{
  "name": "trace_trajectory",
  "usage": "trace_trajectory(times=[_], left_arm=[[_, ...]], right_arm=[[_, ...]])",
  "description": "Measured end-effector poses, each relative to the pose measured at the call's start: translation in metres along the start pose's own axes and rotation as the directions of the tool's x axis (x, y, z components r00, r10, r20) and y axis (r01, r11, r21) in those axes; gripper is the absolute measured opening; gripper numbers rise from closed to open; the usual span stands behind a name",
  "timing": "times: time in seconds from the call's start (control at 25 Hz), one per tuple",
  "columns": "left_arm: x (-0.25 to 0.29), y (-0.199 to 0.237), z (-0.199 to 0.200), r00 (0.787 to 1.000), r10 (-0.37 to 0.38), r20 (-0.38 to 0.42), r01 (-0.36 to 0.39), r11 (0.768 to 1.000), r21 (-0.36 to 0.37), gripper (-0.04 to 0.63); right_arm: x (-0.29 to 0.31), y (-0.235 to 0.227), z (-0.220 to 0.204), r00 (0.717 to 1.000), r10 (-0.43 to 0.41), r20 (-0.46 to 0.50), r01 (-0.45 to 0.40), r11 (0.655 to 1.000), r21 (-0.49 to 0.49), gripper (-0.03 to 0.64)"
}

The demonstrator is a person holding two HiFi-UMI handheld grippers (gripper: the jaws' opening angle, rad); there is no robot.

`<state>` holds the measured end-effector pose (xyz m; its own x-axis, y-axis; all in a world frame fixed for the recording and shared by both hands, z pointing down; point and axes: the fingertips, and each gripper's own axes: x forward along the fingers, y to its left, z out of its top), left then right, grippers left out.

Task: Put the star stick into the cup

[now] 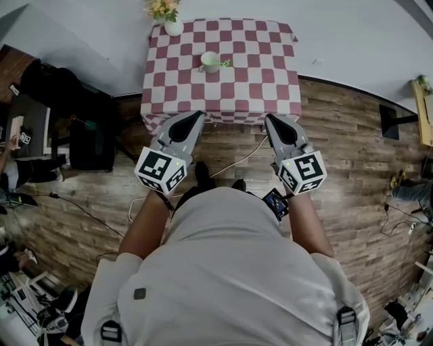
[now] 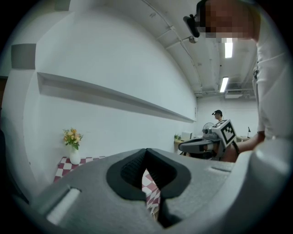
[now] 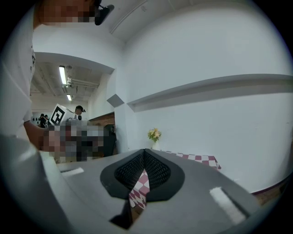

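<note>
A pale green cup stands near the middle of the table with the red-and-white checked cloth. The small green star stick lies on the cloth just right of the cup. Both grippers are held in the air in front of the table's near edge, well short of the cup. My left gripper is shut with nothing in it, its tips meeting in the left gripper view. My right gripper is also shut and empty. Cup and stick are hidden in both gripper views.
A white vase of yellow flowers stands at the table's far left corner, by a white wall. Wooden floor lies between me and the table, with a cable across it. Dark bags and chairs stand at the left.
</note>
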<state>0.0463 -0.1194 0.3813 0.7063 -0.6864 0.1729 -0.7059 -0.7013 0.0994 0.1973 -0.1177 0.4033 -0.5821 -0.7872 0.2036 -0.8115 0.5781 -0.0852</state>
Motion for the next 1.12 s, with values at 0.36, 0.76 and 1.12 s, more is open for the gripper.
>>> trace_trajectory(times=[0.36,0.76,1.12], left_arm=[[-0.023,-0.043,-0.016,0.997,0.074,-0.011,-0.074,0.997,-0.015,0.005],[-0.058,-0.050,-0.021,0.998,0.060,0.012,-0.060,0.998,-0.009,0.005],[-0.103,-0.041,-0.009,0.999,-0.036,0.040,0.035,0.999,0.027,0.005]], right_arm=[[-0.036,0.007,-0.020,0.997,0.074,-0.007,-0.074,0.997,-0.003,0.009],[-0.047,0.042,-0.018,0.996,0.088,0.017,-0.087,0.996,-0.036,0.009],[-0.060,0.095,0.001,0.999,0.006,0.051,-0.003,0.999,-0.044,0.009]])
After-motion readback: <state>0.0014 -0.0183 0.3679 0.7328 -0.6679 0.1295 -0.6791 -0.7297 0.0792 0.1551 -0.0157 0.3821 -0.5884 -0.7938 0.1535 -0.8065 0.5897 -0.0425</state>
